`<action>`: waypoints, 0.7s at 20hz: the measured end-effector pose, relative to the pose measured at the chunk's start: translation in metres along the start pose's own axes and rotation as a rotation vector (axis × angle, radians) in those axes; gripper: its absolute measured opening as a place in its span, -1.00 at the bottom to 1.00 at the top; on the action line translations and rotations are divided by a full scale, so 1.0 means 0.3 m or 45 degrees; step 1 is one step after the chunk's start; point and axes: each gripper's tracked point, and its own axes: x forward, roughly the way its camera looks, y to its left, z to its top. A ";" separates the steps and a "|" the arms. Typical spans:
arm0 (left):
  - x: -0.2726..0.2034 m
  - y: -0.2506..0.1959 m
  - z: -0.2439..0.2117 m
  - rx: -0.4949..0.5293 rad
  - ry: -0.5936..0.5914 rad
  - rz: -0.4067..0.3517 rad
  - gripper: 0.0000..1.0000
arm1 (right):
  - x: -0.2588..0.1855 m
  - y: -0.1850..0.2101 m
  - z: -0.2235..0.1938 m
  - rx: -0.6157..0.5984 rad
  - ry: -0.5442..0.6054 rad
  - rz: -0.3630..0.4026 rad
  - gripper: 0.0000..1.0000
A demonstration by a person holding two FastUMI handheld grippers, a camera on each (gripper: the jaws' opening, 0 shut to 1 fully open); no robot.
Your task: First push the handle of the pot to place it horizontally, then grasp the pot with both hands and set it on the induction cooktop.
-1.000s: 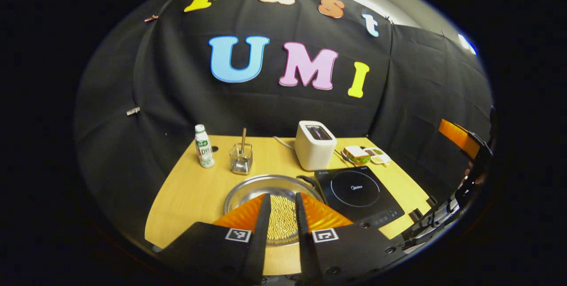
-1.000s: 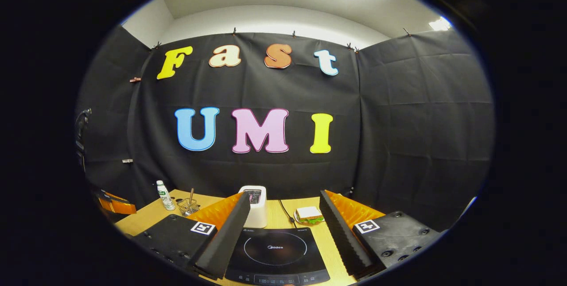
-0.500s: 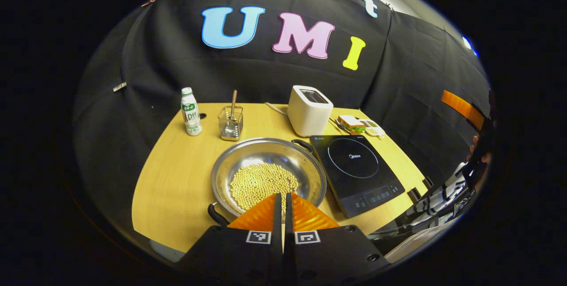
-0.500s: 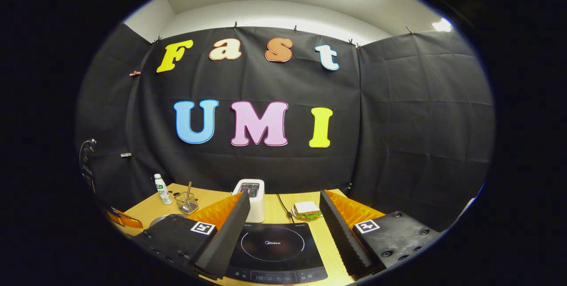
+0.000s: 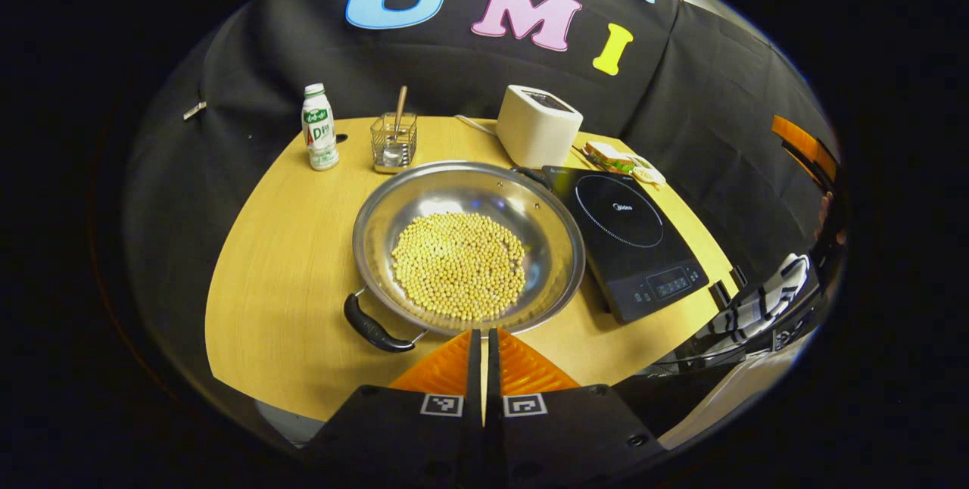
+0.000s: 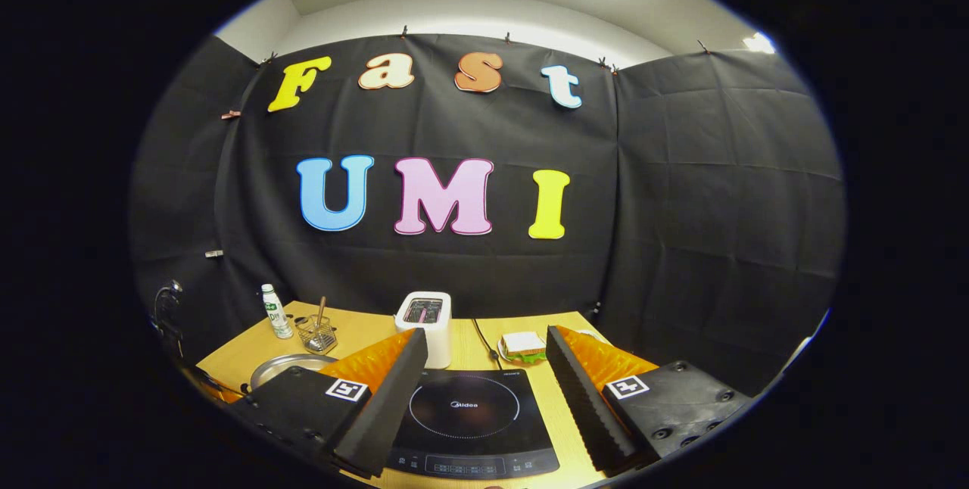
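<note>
- Left gripper [image 5: 483, 337]: fingers were apart over the pot a second ago, now pressed together with nothing between them, and pulled back to the near side. It hovers just short of the pot's near rim.
- Read: closed tips make a pusher; probably lining up to nudge the near handle [image 5: 375, 328]. Push not yet started.
- Pot [image 5: 468, 247]: steel, wide, full of soybeans [image 5: 459, 264], sits mid-table, just left of the induction cooktop [image 5: 628, 235]. Near handle points near-left, far handle [image 5: 531, 174] far-right, so the handle line is diagonal, not horizontal.
- Right gripper [image 6: 484, 383]: fingers wide apart, holding nothing, hanging above the cooktop [image 6: 469, 421]; it has barely moved.
- Table [image 5: 280, 262]: light wood, rounded near-left corner. Far edge holds a bottle [image 5: 319, 128], wire holder with spoon [image 5: 394, 142], toaster [image 5: 538, 125], sandwich [image 5: 610, 157].
- Room: black cloth walls, white ceiling with light strips above.
</note>
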 end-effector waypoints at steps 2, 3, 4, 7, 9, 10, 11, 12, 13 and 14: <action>0.021 0.028 -0.034 -0.034 0.043 -0.004 -0.90 | 0.000 0.001 -0.009 0.003 0.011 -0.001 0.96; 0.031 0.044 -0.046 -0.052 0.061 0.000 -0.89 | 0.000 0.003 -0.013 0.003 0.018 -0.002 0.96; 0.044 0.058 -0.059 -0.066 0.078 -0.001 -0.90 | -0.001 0.002 -0.016 0.003 0.022 -0.003 0.96; 0.068 0.087 -0.084 -0.058 0.123 0.001 -0.90 | -0.007 0.004 -0.021 -0.010 0.028 -0.004 0.96; 0.089 0.114 -0.094 -0.043 0.149 0.019 -0.90 | -0.011 0.001 -0.031 -0.026 0.036 -0.013 0.96; 0.098 0.117 -0.100 -0.048 0.158 0.015 -0.90 | -0.013 0.001 -0.035 -0.028 0.041 -0.019 0.96; 0.107 0.123 -0.101 -0.052 0.167 0.015 -0.90 | -0.018 0.001 -0.039 -0.023 0.047 -0.022 0.96; 0.118 0.131 -0.106 -0.056 0.172 0.018 -0.90 | -0.022 0.005 -0.043 -0.019 0.052 -0.024 0.96; 0.124 0.137 -0.105 -0.058 0.177 0.019 -0.90 | -0.020 0.004 -0.048 -0.021 0.057 -0.028 0.96; 0.128 0.140 -0.104 -0.061 0.178 0.011 -0.90 | -0.020 0.005 -0.052 -0.025 0.062 -0.031 0.96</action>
